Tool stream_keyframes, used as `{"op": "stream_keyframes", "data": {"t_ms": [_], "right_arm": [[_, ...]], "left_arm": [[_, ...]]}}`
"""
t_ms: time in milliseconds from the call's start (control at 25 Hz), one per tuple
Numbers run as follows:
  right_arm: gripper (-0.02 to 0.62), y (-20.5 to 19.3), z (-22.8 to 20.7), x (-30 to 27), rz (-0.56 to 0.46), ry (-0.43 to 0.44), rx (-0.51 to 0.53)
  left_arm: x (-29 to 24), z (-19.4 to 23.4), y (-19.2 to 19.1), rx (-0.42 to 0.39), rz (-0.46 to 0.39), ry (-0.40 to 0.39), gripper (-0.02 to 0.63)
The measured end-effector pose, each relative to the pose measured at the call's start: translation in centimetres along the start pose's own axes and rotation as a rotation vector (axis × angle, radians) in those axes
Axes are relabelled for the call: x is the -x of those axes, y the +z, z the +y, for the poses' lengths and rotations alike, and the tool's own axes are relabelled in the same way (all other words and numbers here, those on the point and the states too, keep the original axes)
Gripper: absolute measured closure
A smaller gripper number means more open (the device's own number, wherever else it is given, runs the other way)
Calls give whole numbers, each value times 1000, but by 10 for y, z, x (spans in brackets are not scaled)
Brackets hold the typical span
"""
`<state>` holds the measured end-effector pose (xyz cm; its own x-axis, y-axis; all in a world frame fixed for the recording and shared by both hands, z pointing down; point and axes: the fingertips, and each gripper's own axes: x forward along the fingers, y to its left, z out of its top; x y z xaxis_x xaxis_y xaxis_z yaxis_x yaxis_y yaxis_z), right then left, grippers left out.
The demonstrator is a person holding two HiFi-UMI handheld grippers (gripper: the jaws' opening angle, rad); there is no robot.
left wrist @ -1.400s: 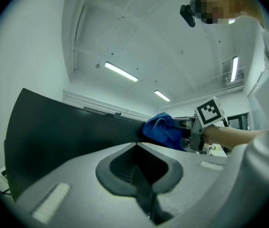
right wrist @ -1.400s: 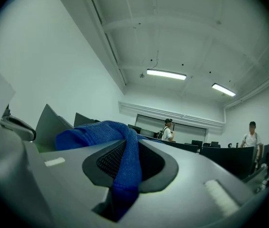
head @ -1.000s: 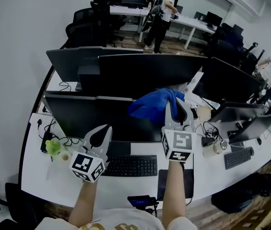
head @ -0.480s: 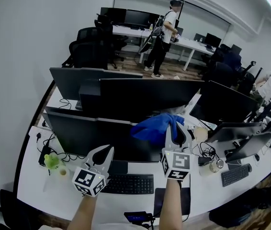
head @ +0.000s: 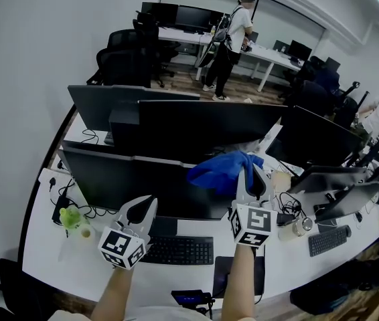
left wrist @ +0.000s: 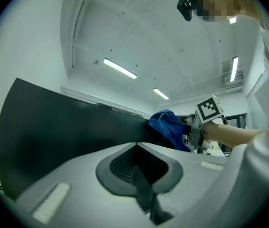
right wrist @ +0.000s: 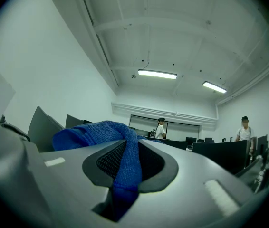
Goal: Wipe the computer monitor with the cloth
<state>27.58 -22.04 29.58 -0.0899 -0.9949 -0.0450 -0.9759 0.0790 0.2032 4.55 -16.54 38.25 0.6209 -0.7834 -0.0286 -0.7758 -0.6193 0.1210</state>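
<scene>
Head view: cloth lies over the monitor top edge, towards its right end, held by the right gripper. The left gripper hangs before the monitor's lower edge.

Left gripper view: jaws pressed together, empty, with open room above the monitor's top edge.

Right gripper view: jaws pinch the cloth.

Cool, even light falls from long white fluorescent ceiling tubes, bright and slightly blown out. Shadows on the white tabletop are soft and faint. The wide black computer monitor screen reads matte and dark. Both gripper views bend strongly inside black corners, and whatever lies closest to the lens is out of focus.
</scene>
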Motion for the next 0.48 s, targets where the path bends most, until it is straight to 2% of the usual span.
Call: {"op": "stream_keyframes", "data": {"t_ms": [480], "right_arm": [[502,-11,-36,5,-4,-67,-72]], "left_arm": [[-2,-4,-5,9,9,-8,604]]}}
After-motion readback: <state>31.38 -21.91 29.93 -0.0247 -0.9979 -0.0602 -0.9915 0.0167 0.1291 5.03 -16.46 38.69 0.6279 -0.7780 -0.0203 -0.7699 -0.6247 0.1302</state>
